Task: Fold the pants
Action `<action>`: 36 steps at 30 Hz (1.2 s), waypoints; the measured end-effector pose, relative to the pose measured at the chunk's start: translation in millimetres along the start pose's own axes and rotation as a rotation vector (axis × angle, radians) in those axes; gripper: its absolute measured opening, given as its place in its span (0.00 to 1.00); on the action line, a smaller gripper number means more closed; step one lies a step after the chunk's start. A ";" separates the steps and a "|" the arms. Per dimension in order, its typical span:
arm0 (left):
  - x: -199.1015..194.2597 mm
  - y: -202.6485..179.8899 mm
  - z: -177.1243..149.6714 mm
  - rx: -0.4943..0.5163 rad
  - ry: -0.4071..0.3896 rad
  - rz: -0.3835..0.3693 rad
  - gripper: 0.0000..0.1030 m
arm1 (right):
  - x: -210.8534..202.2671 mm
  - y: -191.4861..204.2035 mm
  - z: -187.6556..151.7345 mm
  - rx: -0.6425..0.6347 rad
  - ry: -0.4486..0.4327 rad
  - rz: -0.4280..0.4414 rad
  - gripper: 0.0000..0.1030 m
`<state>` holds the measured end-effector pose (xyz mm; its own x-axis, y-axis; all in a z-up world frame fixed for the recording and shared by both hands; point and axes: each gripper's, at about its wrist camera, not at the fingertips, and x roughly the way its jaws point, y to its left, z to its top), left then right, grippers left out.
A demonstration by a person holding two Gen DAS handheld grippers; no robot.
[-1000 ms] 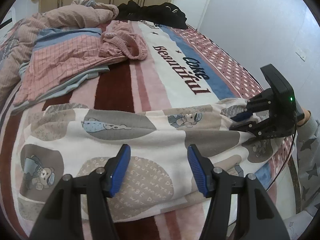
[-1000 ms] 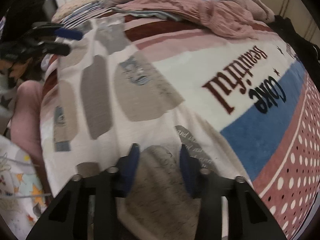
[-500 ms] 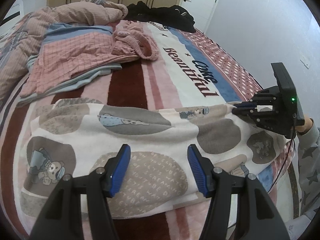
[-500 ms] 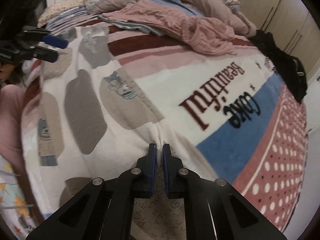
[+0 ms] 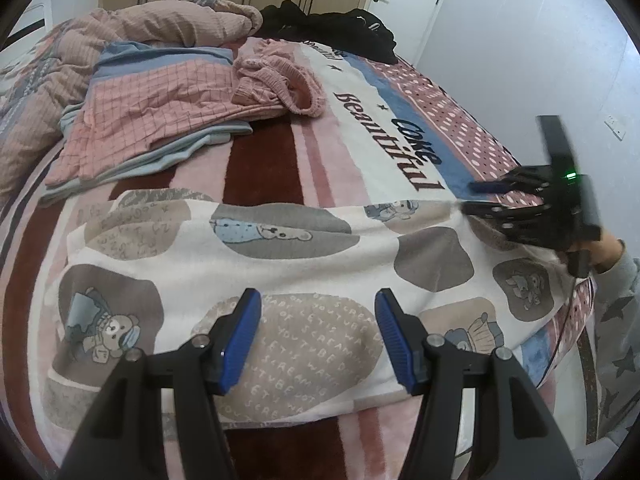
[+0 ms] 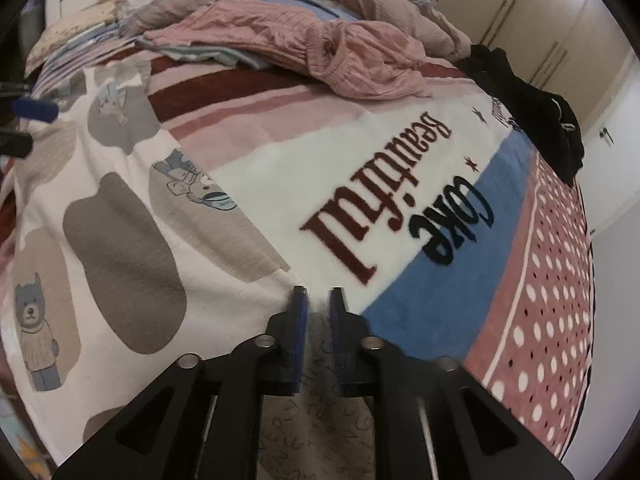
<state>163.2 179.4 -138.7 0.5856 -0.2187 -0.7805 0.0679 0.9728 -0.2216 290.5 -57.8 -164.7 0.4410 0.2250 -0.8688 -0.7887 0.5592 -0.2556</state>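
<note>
The left gripper [image 5: 318, 334] hovers wide open, tilted down over the cream bear-print fleece pants [image 5: 280, 264]; the right gripper [image 6: 318, 304], jaws narrow, has just been opening at the pants' edge. Whether its pads still press the cloth is unclear.

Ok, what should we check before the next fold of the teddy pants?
1. Pants spread flat across the blanket: ok.
2. Left gripper open above the pants, holding nothing: ok.
3. Right gripper pinching the pants' edge: not ok. Its jaws have just been opening, and the cloth between them sits loose.
4. Both legs stacked evenly: cannot tell.
</note>
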 end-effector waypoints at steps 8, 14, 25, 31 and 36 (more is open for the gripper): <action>-8.2 -6.4 1.2 -0.002 -0.037 0.002 0.65 | -82.4 -91.4 -95.5 0.237 0.034 -0.130 0.41; -18.0 3.7 -3.3 -0.058 -0.065 0.022 0.71 | -156.0 -149.2 -225.2 0.725 -0.078 -0.147 0.53; -28.6 24.2 -25.1 -0.165 -0.078 0.061 0.74 | -182.1 -110.8 -377.7 1.221 -0.312 -0.044 0.79; -36.6 36.6 -35.1 -0.229 -0.093 0.063 0.74 | -166.6 -141.6 -388.6 1.397 -0.500 -0.030 0.77; -45.0 53.1 -45.8 -0.265 -0.104 0.100 0.74 | -161.2 -160.6 -388.8 1.478 -0.438 -0.183 0.07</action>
<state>103.4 237.4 -142.1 0.6594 -0.1004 -0.7450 -0.1993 0.9322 -0.3020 179.5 -494.1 -148.5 0.7751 0.1282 -0.6187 0.2812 0.8068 0.5195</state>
